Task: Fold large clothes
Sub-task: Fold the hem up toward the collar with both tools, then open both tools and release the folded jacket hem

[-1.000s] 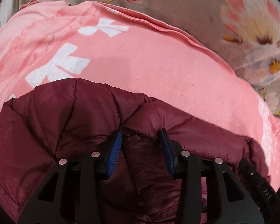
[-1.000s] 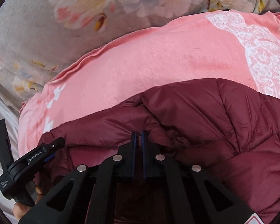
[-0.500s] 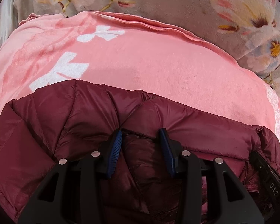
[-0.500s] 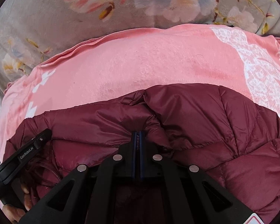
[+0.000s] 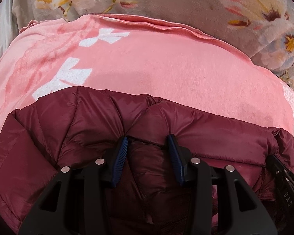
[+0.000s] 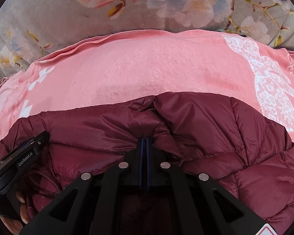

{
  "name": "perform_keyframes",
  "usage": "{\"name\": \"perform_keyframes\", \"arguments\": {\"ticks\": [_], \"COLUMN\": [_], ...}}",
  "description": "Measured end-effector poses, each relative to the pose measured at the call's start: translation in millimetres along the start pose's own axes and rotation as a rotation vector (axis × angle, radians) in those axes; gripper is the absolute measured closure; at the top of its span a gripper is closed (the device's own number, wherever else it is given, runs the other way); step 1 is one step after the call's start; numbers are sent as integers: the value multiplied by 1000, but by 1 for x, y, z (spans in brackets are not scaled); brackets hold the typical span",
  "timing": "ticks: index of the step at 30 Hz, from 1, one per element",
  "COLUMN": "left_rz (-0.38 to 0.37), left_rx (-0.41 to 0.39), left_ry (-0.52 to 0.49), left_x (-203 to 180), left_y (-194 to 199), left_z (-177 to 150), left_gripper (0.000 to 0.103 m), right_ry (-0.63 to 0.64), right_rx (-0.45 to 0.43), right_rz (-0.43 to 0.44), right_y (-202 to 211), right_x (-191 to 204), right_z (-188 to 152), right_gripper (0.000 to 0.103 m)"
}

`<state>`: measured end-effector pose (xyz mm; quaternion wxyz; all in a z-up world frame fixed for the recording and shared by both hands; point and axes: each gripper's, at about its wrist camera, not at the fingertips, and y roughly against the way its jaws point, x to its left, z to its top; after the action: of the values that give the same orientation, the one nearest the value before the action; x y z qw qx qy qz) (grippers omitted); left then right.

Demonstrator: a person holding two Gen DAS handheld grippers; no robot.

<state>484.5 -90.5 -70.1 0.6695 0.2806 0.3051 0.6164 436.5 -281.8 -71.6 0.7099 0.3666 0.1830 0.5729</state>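
Maroon puffer jacket sits bunched in the lower frame on a pink blanket, left tool half-spread around a puffy fold, right tool pinching fabric tight, so folding looks midway, not flat yet.

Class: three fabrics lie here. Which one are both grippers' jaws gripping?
The quilted maroon puffer jacket, shiny and padded. The pink blanket beneath it and the grey floral cover are untouched.
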Motion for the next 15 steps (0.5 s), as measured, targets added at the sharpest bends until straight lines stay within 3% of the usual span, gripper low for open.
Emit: {"name": "perform_keyframes", "arguments": {"ticks": [3,7,9,10,11,15], "left_rz": [-1,-91,-122,-140,-156,-214], "left_rx": [-2,-8,-9,-22,-36,-58], "left_ry": [1,62,104,122,132,145], "left_x": [0,13,26,34,41,83], "left_y": [0,8,26,39,51,108], "left_z": [0,0,-5,-8,-12,-40], "left_gripper": [61,56,49,39,30,26], "right_ry": [-14,-78,-109,-119,-120,-102], "right_rx": [-3,-29,-61,-89,-118,-159], "right_rz": [18,112,141,158,169,199], "right_y": [1,18,44,62,84,158], "right_x": [-3,-18,-24,-28,-32,-50], "right_z": [0,-2,-10,-15,-23,-61], "right_gripper": [103,97,79,65,61,55]}}
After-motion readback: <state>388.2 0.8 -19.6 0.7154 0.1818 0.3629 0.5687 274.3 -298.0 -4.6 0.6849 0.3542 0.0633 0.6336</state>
